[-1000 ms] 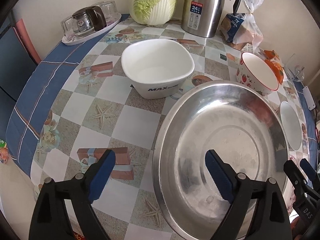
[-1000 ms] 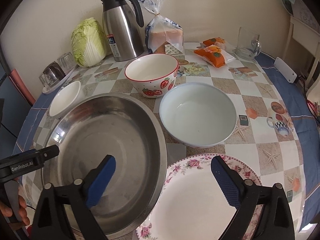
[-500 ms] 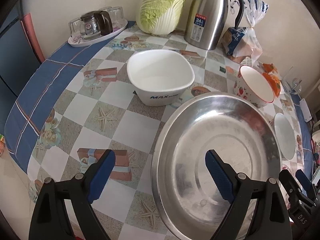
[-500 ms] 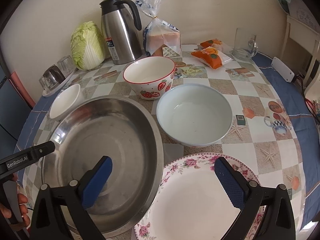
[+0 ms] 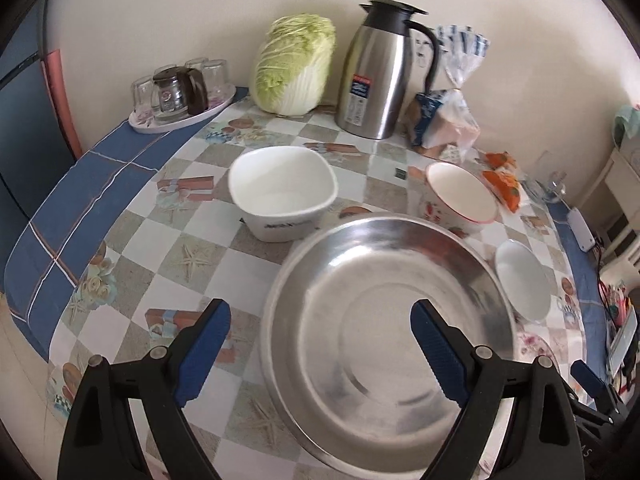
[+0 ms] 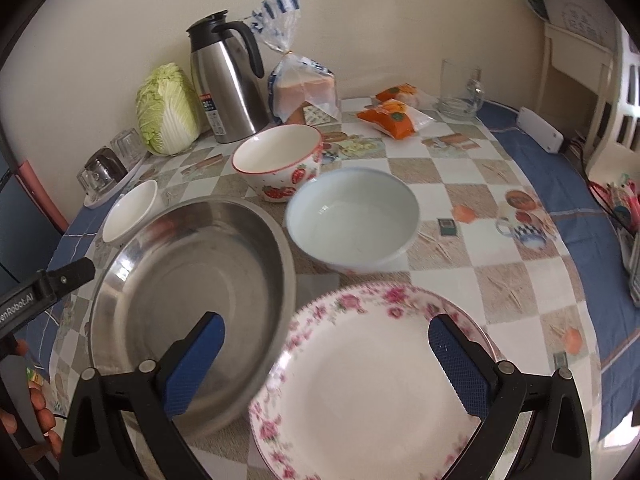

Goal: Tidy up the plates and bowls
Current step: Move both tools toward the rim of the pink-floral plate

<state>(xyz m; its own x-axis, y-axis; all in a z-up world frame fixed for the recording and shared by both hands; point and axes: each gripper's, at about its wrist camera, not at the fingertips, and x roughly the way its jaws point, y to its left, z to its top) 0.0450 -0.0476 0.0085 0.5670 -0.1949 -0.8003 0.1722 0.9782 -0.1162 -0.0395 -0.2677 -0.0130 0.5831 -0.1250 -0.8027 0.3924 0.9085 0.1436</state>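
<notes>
Right wrist: cabbage (image 6: 167, 110) beside kettle (image 6: 225, 85)

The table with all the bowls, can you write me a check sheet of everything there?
Surface: checked tablecloth, blue border.
Job's things: big steel basin; flowered white plate overlapping its rim; plain white round bowl; strawberry bowl; square white bowl.
Clutter: cabbage, steel jug, bagged bread, orange packets, tray of glasses.
Grippers: left gripper and right gripper open, holding nothing.
Cables: wires by white box.
Surroundings: cream wall.
</notes>
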